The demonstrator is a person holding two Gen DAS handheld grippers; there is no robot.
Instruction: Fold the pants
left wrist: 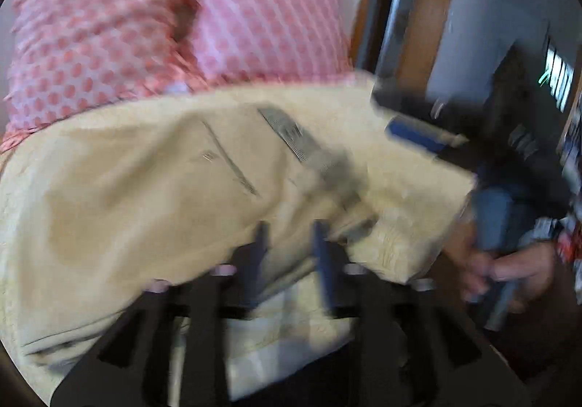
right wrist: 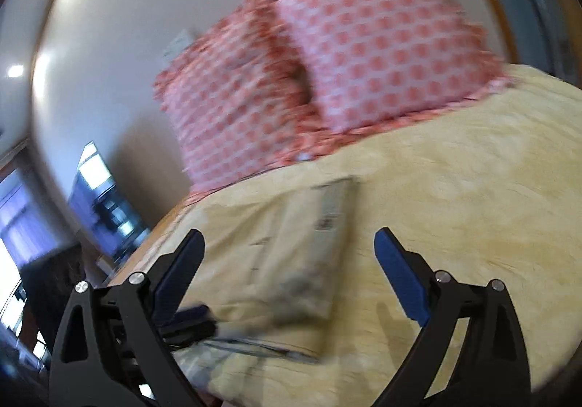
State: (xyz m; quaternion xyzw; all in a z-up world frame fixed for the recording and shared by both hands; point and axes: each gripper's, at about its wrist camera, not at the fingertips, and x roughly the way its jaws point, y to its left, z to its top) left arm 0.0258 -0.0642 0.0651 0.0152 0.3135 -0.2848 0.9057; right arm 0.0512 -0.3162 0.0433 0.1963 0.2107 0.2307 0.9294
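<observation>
Beige pants [left wrist: 152, 181] lie bunched on a yellow bedspread [right wrist: 454, 196], waistband and grey inner label [left wrist: 291, 134] facing up. My left gripper [left wrist: 291, 236] is shut on a fold of the pants near the waistband, cloth draped between and under its fingers. In the right wrist view the pants [right wrist: 291, 261] lie on the bed ahead of my right gripper [right wrist: 287, 243], which is open wide and empty just above them. The right gripper also shows at the right of the left wrist view [left wrist: 418, 130], held by a hand [left wrist: 509, 268]. Both views are motion-blurred.
Two pink dotted pillows [right wrist: 382, 43] lean against the white wall at the head of the bed. The bed's wooden edge [right wrist: 145, 243] runs on the left, with dark furniture and a window beyond. A doorway [left wrist: 396, 6] is at the right.
</observation>
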